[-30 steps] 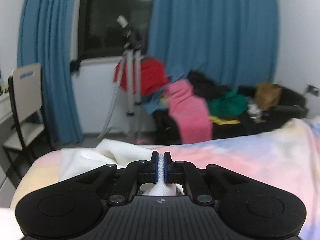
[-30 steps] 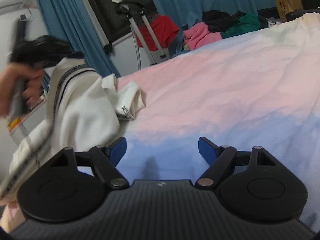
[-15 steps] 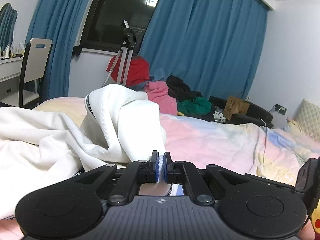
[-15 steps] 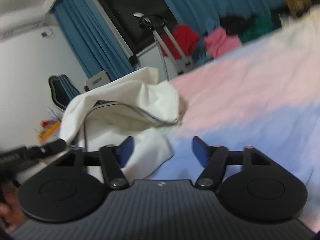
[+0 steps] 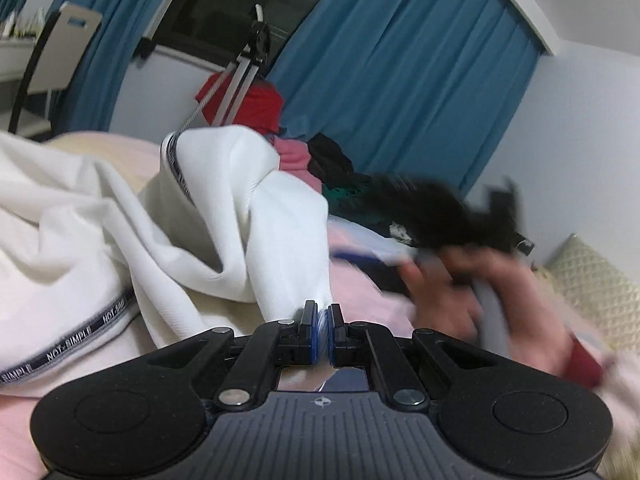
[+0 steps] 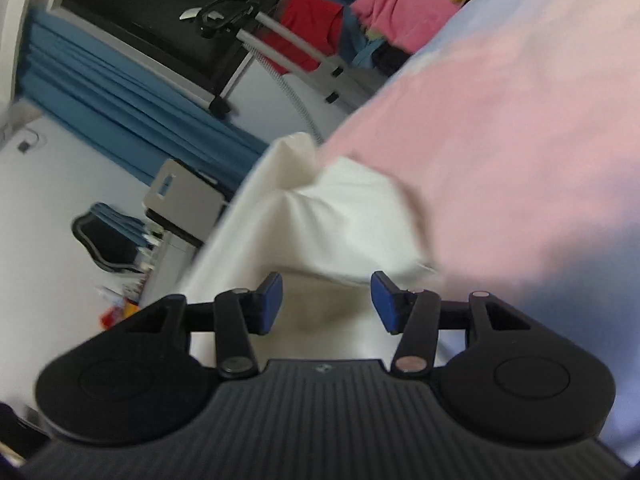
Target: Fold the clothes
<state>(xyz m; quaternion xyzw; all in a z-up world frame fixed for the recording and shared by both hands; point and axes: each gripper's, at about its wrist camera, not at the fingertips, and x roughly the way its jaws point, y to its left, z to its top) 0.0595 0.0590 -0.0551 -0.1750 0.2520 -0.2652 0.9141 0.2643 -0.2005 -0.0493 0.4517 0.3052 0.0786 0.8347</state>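
A white garment [image 5: 132, 236] with a dark lettered trim band lies bunched on the pink and blue bedsheet [image 5: 360, 296]. My left gripper [image 5: 321, 322] is shut on a fold of that white cloth, which rises from between its pads. In the left wrist view a blurred hand [image 5: 460, 296] holds the other gripper at the right. In the right wrist view my right gripper [image 6: 326, 304] is open, tilted, with the white garment [image 6: 320, 224] just ahead of and under its blue pads [image 6: 270, 300]; nothing is clamped between them.
A pile of red, pink, green and black clothes [image 5: 304, 152] sits past the bed by the blue curtains [image 5: 400, 92]. A tripod [image 5: 244, 64] stands at the dark window. A white chair [image 5: 60, 52] and desk are at the left. A quilted pillow [image 5: 596, 284] lies at the right.
My right gripper has swung toward the white garment and rolled sideways, and now appears blurred in the left wrist view. The left gripper stays shut on the cloth, shifted slightly.
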